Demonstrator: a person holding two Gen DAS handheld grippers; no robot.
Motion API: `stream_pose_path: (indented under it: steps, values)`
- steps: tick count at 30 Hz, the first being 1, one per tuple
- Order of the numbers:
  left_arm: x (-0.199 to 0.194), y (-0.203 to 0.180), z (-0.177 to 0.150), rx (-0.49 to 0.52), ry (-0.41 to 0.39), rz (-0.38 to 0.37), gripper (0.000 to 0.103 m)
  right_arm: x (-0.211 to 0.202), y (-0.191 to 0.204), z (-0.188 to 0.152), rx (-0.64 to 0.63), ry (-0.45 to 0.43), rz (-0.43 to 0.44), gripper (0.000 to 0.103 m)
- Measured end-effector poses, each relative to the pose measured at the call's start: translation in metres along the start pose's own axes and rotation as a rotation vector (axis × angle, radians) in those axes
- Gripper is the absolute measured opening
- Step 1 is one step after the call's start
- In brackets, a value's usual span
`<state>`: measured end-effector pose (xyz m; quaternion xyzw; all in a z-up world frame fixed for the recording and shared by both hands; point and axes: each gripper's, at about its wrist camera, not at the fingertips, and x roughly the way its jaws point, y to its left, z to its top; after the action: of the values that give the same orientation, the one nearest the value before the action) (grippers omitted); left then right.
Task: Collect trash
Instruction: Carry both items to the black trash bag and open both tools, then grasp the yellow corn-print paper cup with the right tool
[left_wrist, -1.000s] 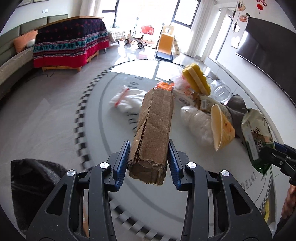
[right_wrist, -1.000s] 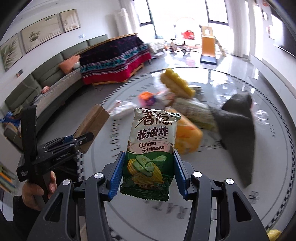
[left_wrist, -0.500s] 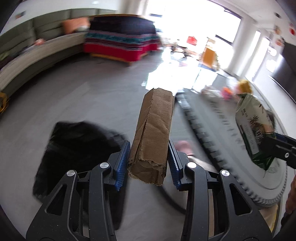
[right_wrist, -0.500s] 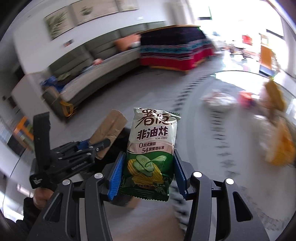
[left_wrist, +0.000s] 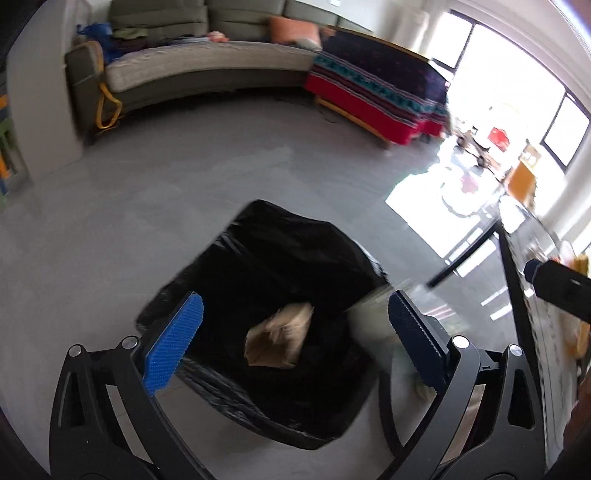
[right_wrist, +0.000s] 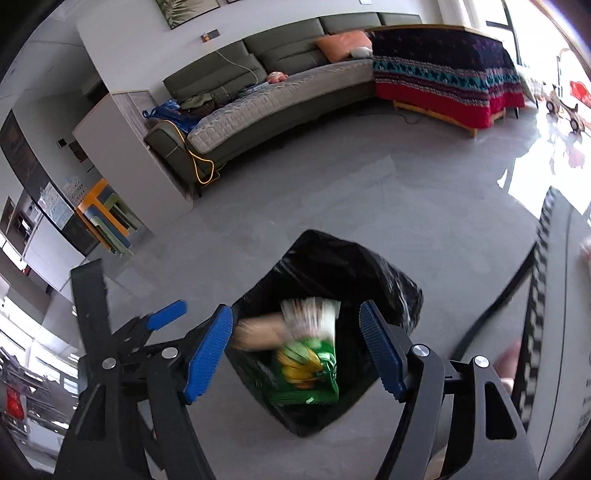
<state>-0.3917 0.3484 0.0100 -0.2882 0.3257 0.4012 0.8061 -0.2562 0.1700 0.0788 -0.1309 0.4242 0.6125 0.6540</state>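
Table gone; now grey floor (left_wrist: 155, 206), sofa (left_wrist: 192, 70).

We look steeply down from both wrist cameras, along own blue pads, close above black bin bag (left_wrist: 295, 266) (right_wrist: 343, 266) on grey floor (left_wrist: 184, 166) (right_wrist: 332, 184). Both views share bag, floor, sofa (left_wrist: 207, 70) (right_wrist: 273, 92) far behind. Right view catches left gripper (right_wrist: 166, 321) just beside.
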Motion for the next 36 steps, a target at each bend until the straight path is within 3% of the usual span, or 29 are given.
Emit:
stream_pose_path:
  steps: [10, 23, 36]
  values:
    - [0.006, -0.016, 0.007, 0.054, 0.035, -0.016, 0.097, -0.009, -0.012, -0.012, -0.004, -0.010, 0.007, 0.072]
    - [0.026, -0.089, 0.015, 0.172, 0.071, -0.070, 0.097, -0.083, -0.081, -0.014, 0.090, -0.144, -0.042, 0.072]
    - [0.037, -0.230, 0.013, 0.335, 0.118, -0.270, 0.097, -0.165, -0.203, -0.048, 0.258, -0.201, -0.297, 0.072]
